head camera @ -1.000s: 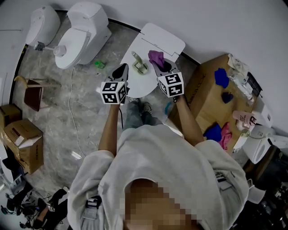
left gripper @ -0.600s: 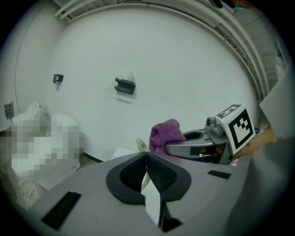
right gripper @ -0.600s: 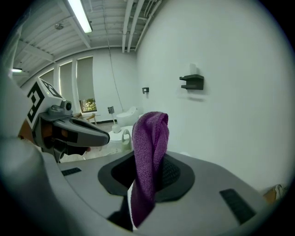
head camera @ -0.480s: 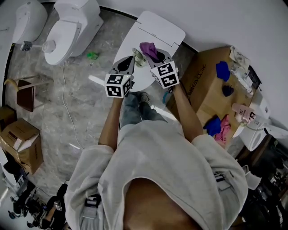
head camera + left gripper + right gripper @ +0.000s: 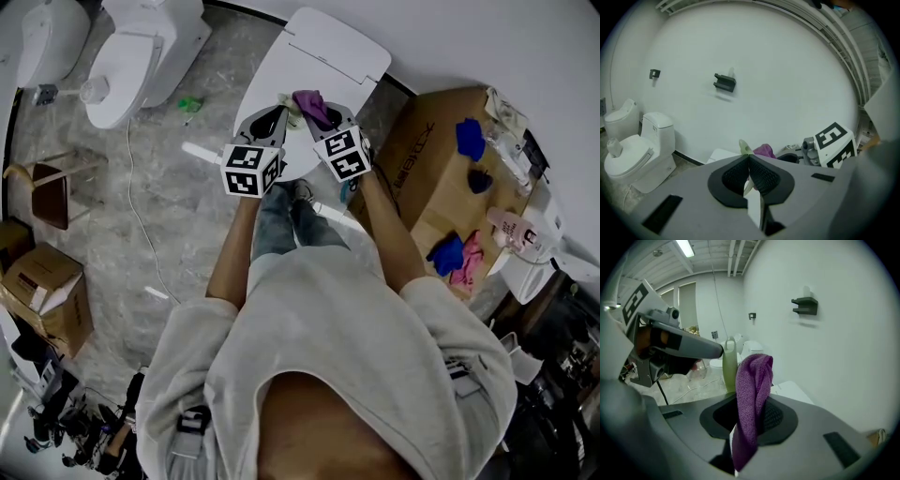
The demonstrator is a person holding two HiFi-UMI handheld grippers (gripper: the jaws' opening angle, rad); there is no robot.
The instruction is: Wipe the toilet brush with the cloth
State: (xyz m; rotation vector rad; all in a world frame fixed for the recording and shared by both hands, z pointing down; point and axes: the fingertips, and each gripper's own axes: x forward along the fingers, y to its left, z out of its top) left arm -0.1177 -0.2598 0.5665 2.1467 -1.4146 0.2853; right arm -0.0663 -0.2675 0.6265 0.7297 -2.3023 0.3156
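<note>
The toilet brush (image 5: 289, 113) has a pale green handle and stands over the closed white toilet lid (image 5: 323, 61). My left gripper (image 5: 275, 115) is shut on that handle. In the left gripper view the handle's tip (image 5: 744, 146) sticks up above my left gripper (image 5: 749, 161). My right gripper (image 5: 315, 111) is shut on a purple cloth (image 5: 311, 101). In the right gripper view the cloth (image 5: 752, 385) hangs over my right gripper (image 5: 749, 411), right beside the green handle (image 5: 730, 365). Whether cloth and handle touch, I cannot tell. The brush head is hidden.
Two more white toilets (image 5: 141, 52) stand at the upper left. A cardboard box (image 5: 427, 173) at the right carries blue cloths (image 5: 469, 137) and a pink one (image 5: 469, 272). Brown boxes (image 5: 47, 300), a stool (image 5: 52, 192) and a cable lie on the floor at left.
Both grippers have come closer together over the toilet lid. The left one has closed in on the brush handle, and the cloth now sits right beside it.
</note>
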